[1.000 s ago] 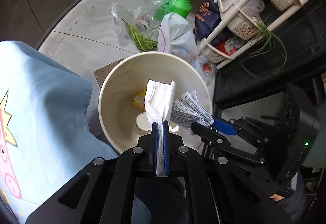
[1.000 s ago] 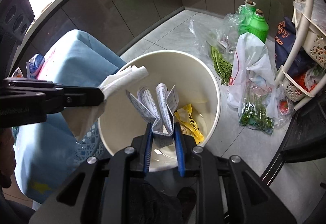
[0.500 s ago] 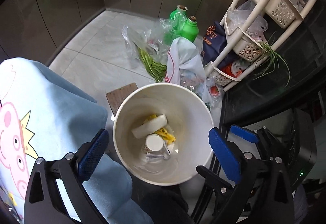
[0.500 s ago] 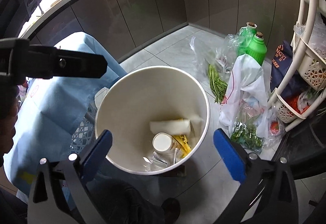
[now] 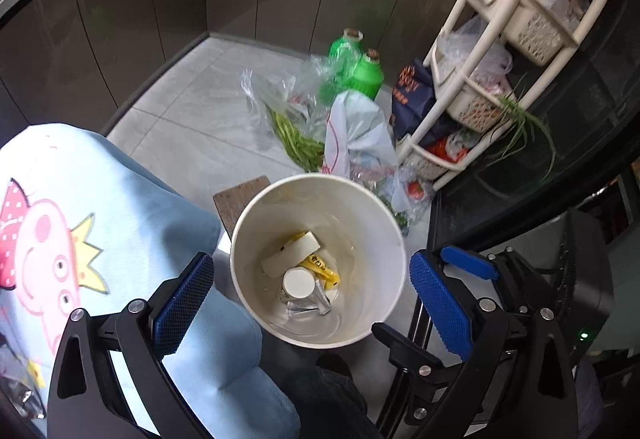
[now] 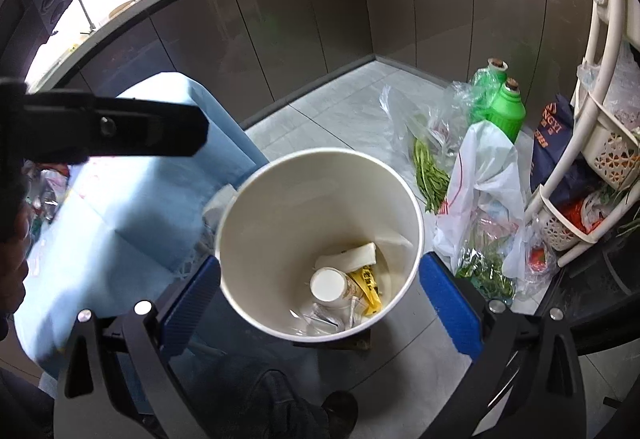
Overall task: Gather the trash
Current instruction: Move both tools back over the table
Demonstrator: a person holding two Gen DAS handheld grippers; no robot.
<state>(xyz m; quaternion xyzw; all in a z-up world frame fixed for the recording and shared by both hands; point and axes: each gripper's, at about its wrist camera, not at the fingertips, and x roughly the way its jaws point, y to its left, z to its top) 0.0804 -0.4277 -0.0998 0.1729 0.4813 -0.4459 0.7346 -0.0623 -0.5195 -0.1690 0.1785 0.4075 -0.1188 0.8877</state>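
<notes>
Both hand-held grippers hang above the round cream plastic bin [image 5: 316, 259], and both stand with their blue-padded fingers spread wide and nothing between them. From the left wrist view, the left gripper [image 5: 312, 301] fills the lower part of the frame, its pads flanking the bin's rim; the right gripper [image 5: 472, 267] shows at the lower right, just beside the bin. From the right wrist view, the right gripper [image 6: 320, 305] straddles the bin [image 6: 276, 223] at lower centre, while the left gripper [image 6: 120, 131] reaches in as a dark bar from the left edge (only its outer side shows there).

Trash lies at the bottom of the bin: a white folded tissue [image 5: 290, 259] leaning toward the far wall, a yellow printed wrapper [image 5: 320, 269] beneath it, a small cup with a white round lid [image 5: 298, 283] just in front, and crumpled clear wrapping [image 5: 308, 307] nearest the camera. The same pile appears in the right wrist view, tissue [image 6: 352, 257] above, lidded cup [image 6: 328, 285] at centre, wrapper [image 6: 370, 289] to its right.

A pale blue cloth with a pink cartoon pig [image 5: 80, 239] covers the left of the frame, touching the bin. Beyond the bin, on the grey tiled floor [image 5: 192, 127], sit two green plastic bottles [image 5: 362, 73], a clear bag of green beans [image 5: 294, 135], a white plastic bag [image 5: 356, 135] and a cream tiered basket rack [image 5: 500, 51] at the upper right.
</notes>
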